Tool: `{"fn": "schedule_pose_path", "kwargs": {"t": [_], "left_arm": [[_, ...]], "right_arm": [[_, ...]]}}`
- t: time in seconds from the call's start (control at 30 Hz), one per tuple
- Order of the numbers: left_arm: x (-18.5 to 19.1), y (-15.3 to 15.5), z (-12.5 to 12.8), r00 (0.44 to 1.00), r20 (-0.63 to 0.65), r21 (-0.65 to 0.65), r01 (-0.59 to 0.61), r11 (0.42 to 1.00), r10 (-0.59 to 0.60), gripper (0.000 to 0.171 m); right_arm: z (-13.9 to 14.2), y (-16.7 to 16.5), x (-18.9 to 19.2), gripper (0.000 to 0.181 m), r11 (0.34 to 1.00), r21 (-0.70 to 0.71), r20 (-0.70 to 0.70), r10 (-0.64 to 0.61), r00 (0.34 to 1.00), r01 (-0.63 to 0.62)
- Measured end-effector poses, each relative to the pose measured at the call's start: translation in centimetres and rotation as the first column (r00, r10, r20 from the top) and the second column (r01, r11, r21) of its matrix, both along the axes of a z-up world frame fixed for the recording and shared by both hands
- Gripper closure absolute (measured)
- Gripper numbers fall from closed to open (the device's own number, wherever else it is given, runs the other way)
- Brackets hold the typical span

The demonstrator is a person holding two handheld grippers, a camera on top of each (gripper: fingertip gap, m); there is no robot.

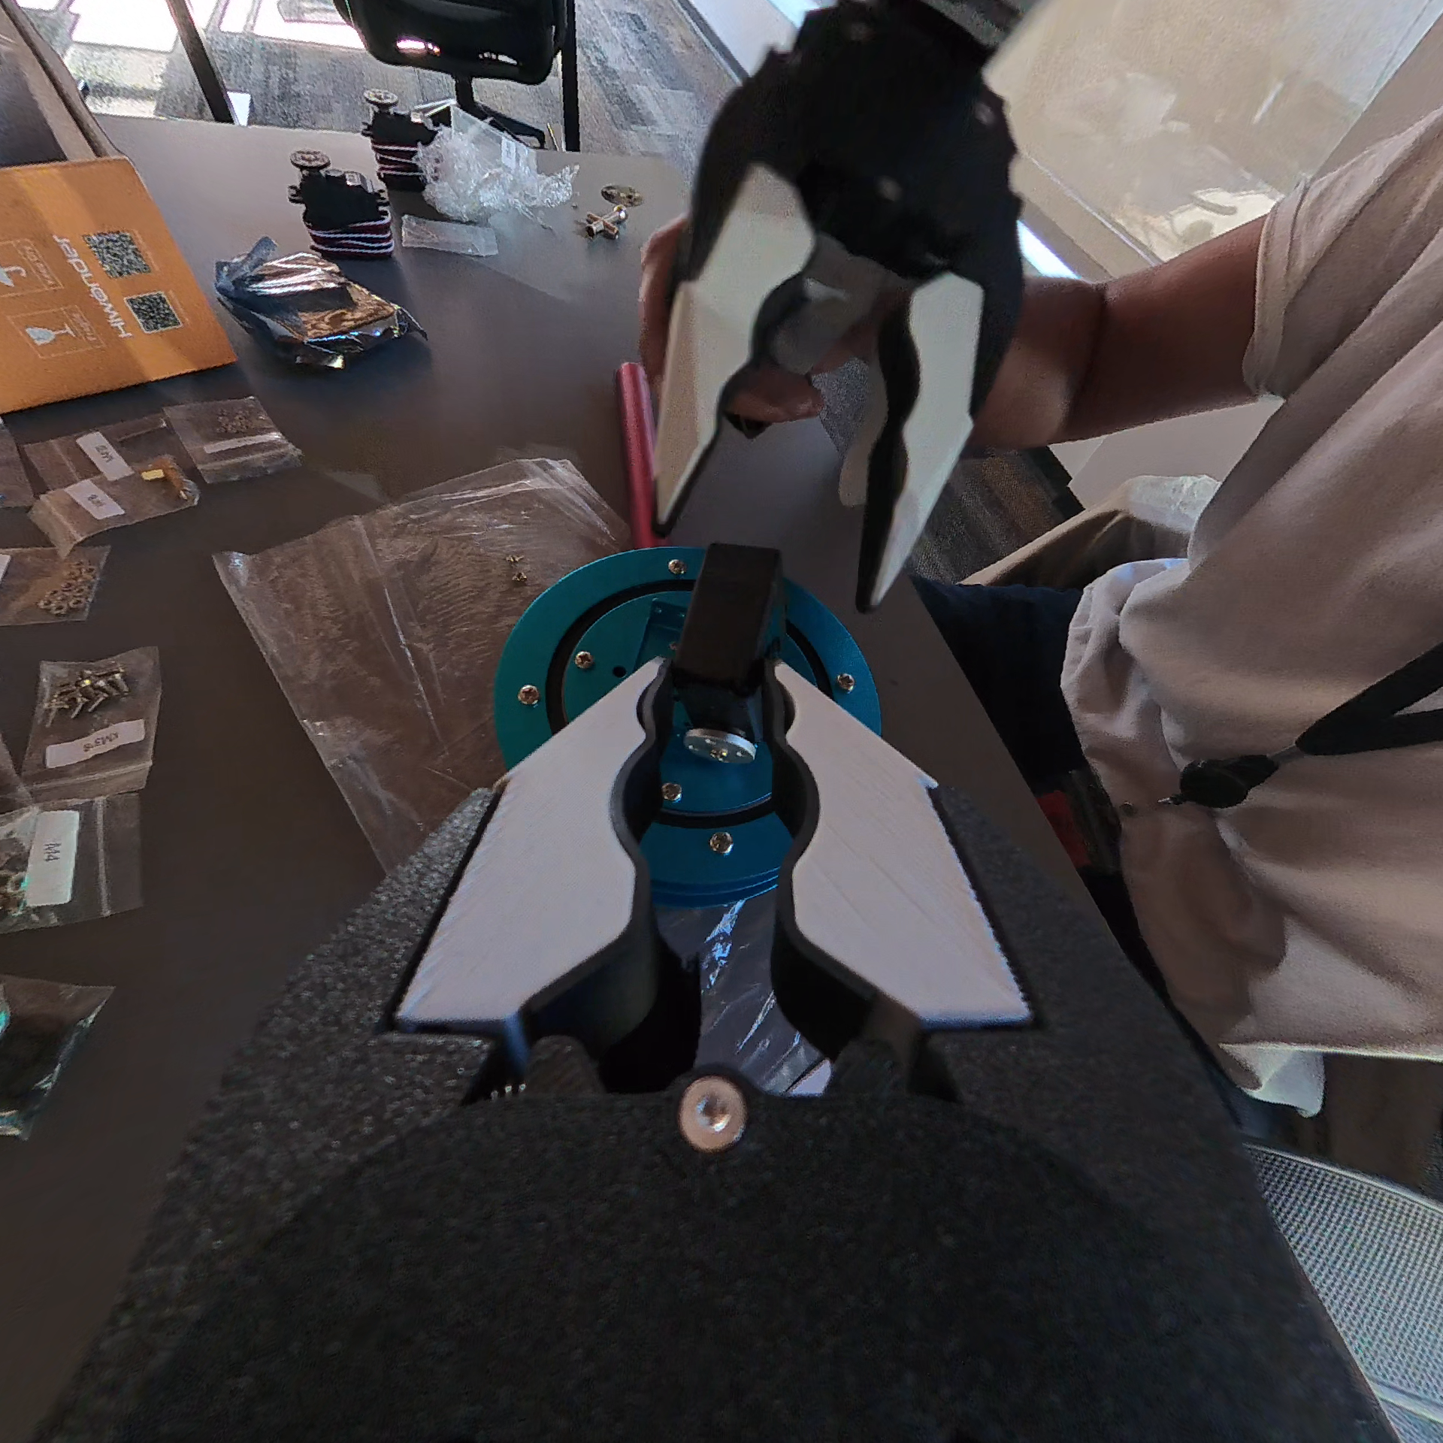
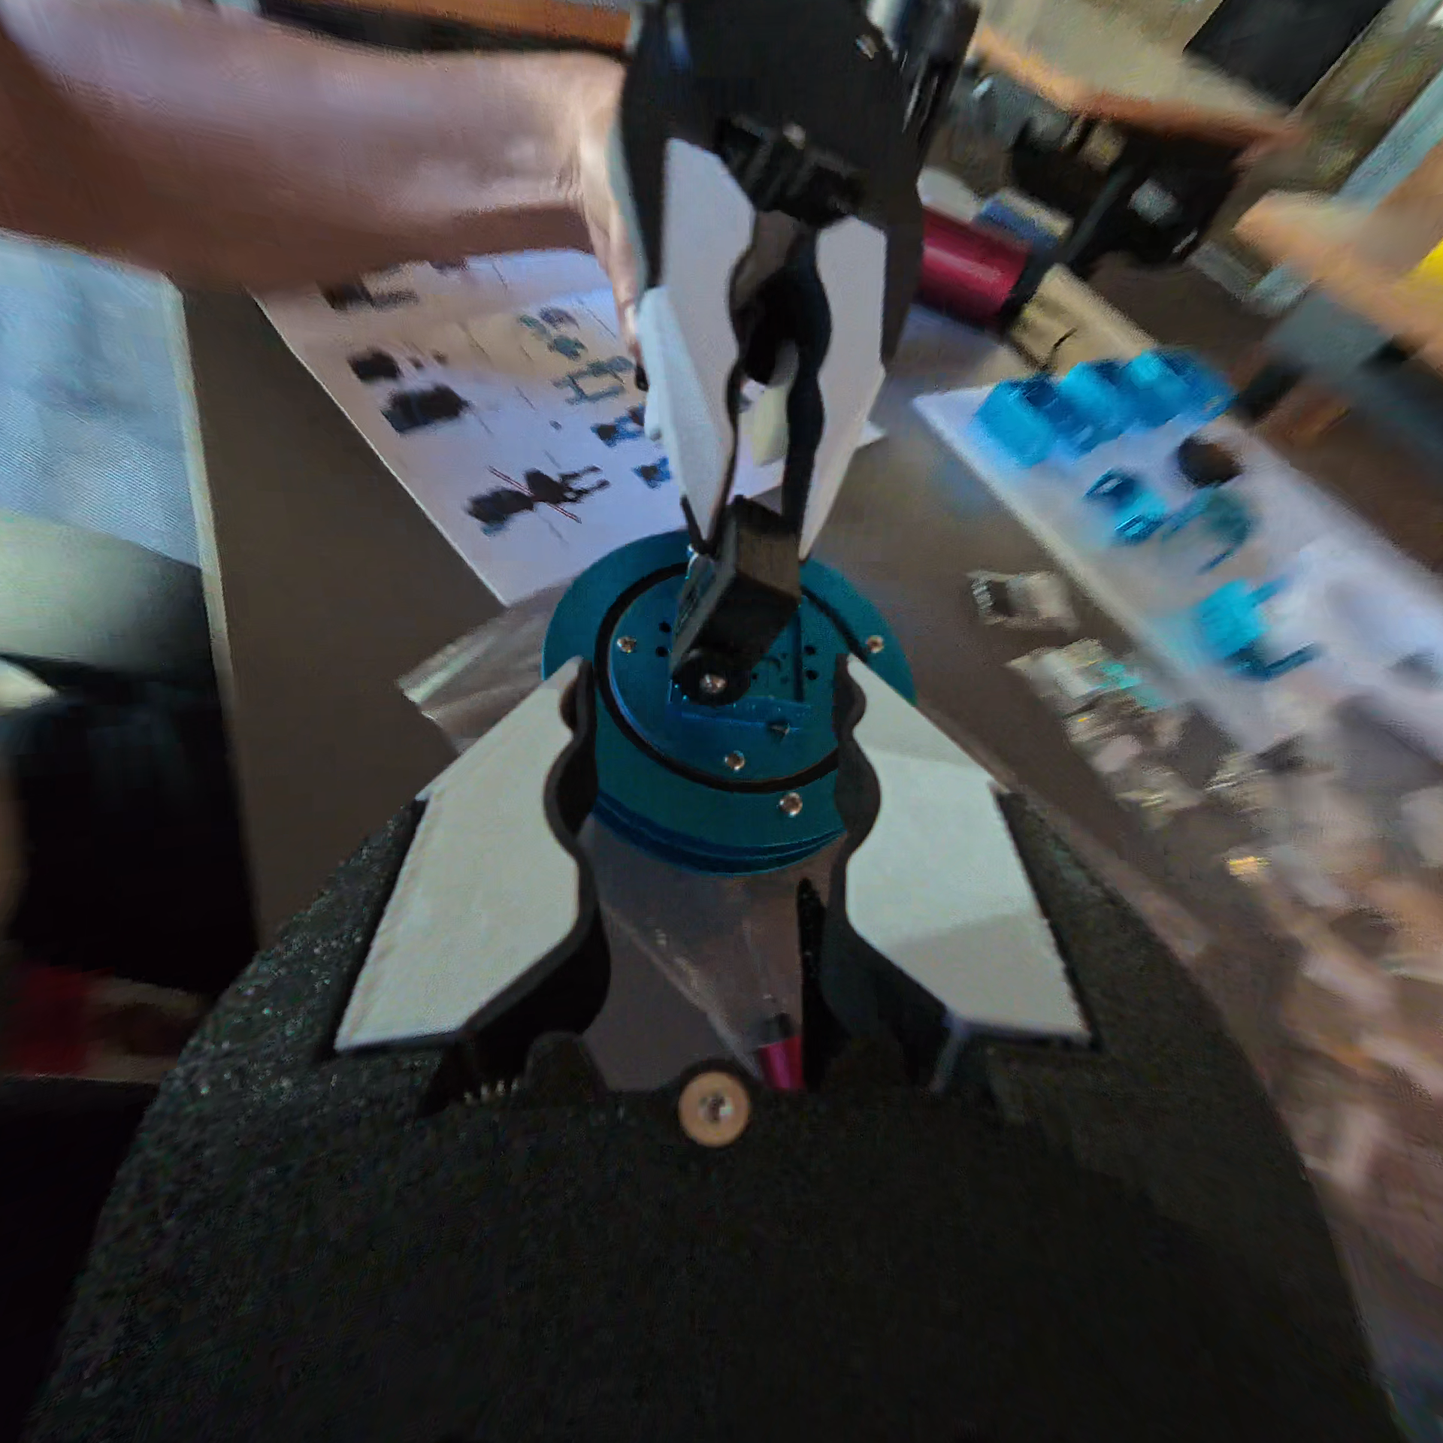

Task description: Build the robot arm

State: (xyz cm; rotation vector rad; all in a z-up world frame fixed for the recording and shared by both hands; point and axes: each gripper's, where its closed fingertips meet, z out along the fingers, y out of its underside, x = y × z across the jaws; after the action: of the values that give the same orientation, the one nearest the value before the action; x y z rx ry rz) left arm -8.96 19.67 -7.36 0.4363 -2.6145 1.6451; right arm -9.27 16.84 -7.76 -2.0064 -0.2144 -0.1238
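A blue round metal base [image 1: 546,687] with brass screws sits on the dark table on a clear plastic bag. A black servo [image 1: 730,617] stands tilted on its centre. My left gripper [image 1: 718,671] is shut on the servo's lower body. It enters the right wrist view from above [image 2: 753,539], still gripping the servo [image 2: 742,601]. My right gripper [image 2: 710,679] is open and empty, with its fingers on either side of the base [image 2: 703,781]. In the left wrist view it [image 1: 769,562] hovers just beyond the servo's top, held by a hand.
Left of the base lie small bags of screws [image 1: 86,718], an orange box [image 1: 94,273], two more servos [image 1: 343,203] and a foil bag [image 1: 312,304]. A red tube [image 1: 636,445] lies behind. A printed sheet [image 2: 484,406] and blue parts [image 2: 1132,437] show, blurred. A person's white-sleeved arm [image 1: 1249,546] fills the right. Both grippers' tips are close together, under 4 cm apart.
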Motion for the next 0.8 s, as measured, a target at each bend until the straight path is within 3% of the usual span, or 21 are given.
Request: {"fn": "schedule_pose_path", "kwargs": {"t": [0.1, 0.17, 0.33, 0.43, 0.57, 0.8], "left_arm": [[-0.1, -0.2, 0.0, 1.000, 0.011, 0.012, 0.005, 1.000, -0.005, 0.149], [0.0, -0.3, 0.1, 1.000, 0.005, 0.025, 0.010, 1.000, -0.010, 0.149], [0.0, -0.4, 0.2, 0.999, 0.040, 0.051, 0.010, 0.999, -0.013, 0.150], [0.2, -0.3, 0.1, 0.998, 0.065, 0.049, -0.011, 0.999, 0.007, 0.149], [-0.1, -0.3, 0.1, 0.997, 0.076, 0.039, -0.011, 0.999, 0.008, 0.150], [-0.1, -0.6, 0.0, 0.997, 0.077, 0.012, -0.010, 1.000, 0.009, 0.150]], "right_arm": [[1.1, 0.2, 0.2, 0.135, 0.997, 0.052, -0.279, 0.074, 0.957, -0.061], [1.2, 0.7, 0.5, 0.141, 0.997, 0.029, -0.364, 0.081, 0.928, -0.075], [-0.3, 1.7, 0.3, 0.157, 0.989, -0.111, -0.354, 0.055, 0.934, -0.100], [-0.9, 1.9, 0.4, 0.161, 0.983, -0.179, -0.327, -0.028, 0.945, -0.033], [-0.8, 1.9, 0.1, 0.162, 0.984, -0.180, -0.319, -0.075, 0.945, 0.018], [-0.9, 1.6, 0.4, 0.161, 0.976, -0.216, -0.220, -0.050, 0.974, 0.001]]}}
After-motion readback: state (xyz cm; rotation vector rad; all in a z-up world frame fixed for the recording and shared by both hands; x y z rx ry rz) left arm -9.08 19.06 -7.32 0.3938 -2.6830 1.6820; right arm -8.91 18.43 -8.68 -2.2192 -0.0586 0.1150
